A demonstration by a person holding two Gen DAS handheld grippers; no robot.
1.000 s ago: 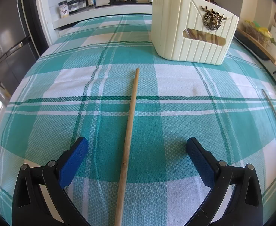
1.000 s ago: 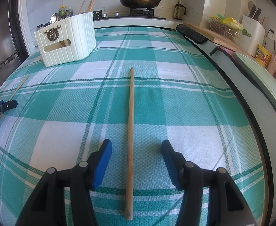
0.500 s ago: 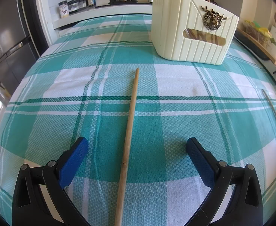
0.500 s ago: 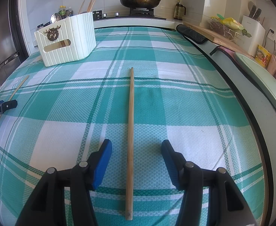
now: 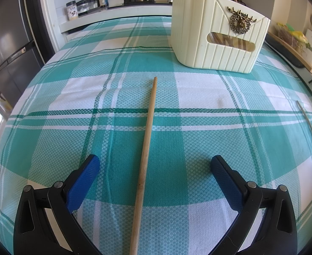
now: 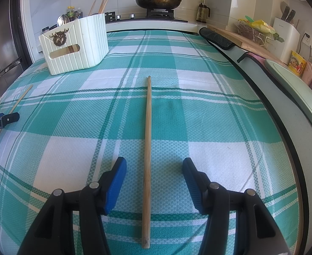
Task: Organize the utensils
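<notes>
A wooden chopstick [image 5: 145,148] lies on the green plaid cloth, running away between the wide-apart blue pads of my left gripper [image 5: 155,163], which is open and touches nothing. A second chopstick [image 6: 148,148] lies between the pads of my right gripper [image 6: 154,165], also open with a gap on both sides. The cream utensil holder [image 5: 215,36] with a deer emblem stands at the back right of the left wrist view, with a spoon and chopsticks sticking out. In the right wrist view the holder [image 6: 75,44] is at the back left.
The plaid cloth [image 6: 209,110] covers the whole table. A dark mat [image 6: 216,38] and a cutting board lie along the right counter. A frying pan [image 6: 158,0] sits on the stove behind. A fridge [image 5: 7,42] stands left. The left gripper's tip [image 6: 5,120] shows at the right view's left edge.
</notes>
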